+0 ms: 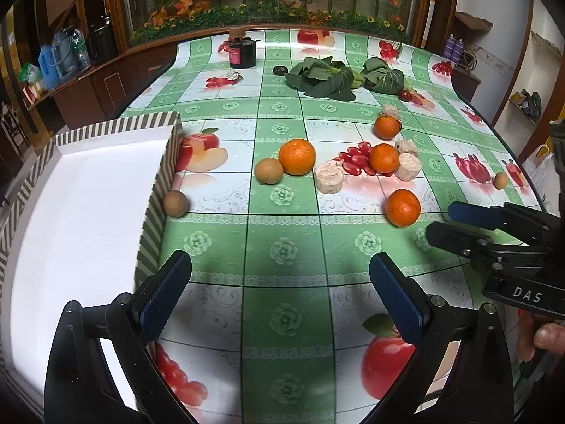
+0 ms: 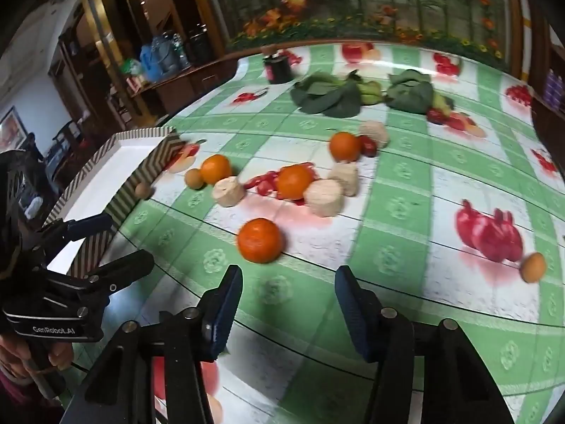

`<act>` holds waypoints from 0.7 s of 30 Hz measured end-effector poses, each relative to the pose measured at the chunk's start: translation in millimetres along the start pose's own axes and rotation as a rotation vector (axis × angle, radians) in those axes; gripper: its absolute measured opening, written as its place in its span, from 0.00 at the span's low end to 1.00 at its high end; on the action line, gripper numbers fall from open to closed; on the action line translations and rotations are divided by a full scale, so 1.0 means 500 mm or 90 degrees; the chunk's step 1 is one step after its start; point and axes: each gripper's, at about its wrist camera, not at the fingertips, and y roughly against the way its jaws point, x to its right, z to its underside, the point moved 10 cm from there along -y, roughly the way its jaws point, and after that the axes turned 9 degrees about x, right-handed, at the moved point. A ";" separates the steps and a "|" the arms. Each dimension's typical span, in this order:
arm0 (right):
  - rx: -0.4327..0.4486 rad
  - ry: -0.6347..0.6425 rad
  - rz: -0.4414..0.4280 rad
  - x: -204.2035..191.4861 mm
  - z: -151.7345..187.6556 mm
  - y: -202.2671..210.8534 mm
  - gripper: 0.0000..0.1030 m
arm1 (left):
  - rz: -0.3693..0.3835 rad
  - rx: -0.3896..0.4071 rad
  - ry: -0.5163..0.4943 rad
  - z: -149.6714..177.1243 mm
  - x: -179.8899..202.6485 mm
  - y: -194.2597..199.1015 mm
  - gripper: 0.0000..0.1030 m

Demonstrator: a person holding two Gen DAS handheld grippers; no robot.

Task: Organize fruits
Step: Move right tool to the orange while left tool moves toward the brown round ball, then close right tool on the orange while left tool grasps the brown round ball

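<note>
your left gripper (image 1: 280,291) and right gripper (image 2: 289,309) are matte black frames with round silver screws and ribbed dark blue pads (image 1: 395,298); white lettering marks their bodies, and a maroon sleeve (image 2: 14,383) shows

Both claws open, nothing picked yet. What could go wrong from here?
1. The nearest orange sits loose and round on the slick tablecloth; the open right claw may nudge it into rolling away.
2. A small brown fruit lies near the table's right edge and could roll off.
3. Another brown fruit rests against the striped box; the left claw has little room there.
</note>
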 end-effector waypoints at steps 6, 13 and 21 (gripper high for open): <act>0.003 0.020 -0.009 -0.022 -0.008 -0.025 0.51 | 0.001 -0.001 0.009 -0.005 -0.004 -0.008 0.99; 0.001 0.042 -0.006 -0.031 -0.021 -0.055 0.48 | 0.002 -0.011 0.022 -0.007 -0.003 -0.021 0.99; -0.007 0.070 0.001 -0.037 -0.024 -0.082 0.31 | 0.001 -0.014 0.018 -0.023 0.003 -0.040 0.99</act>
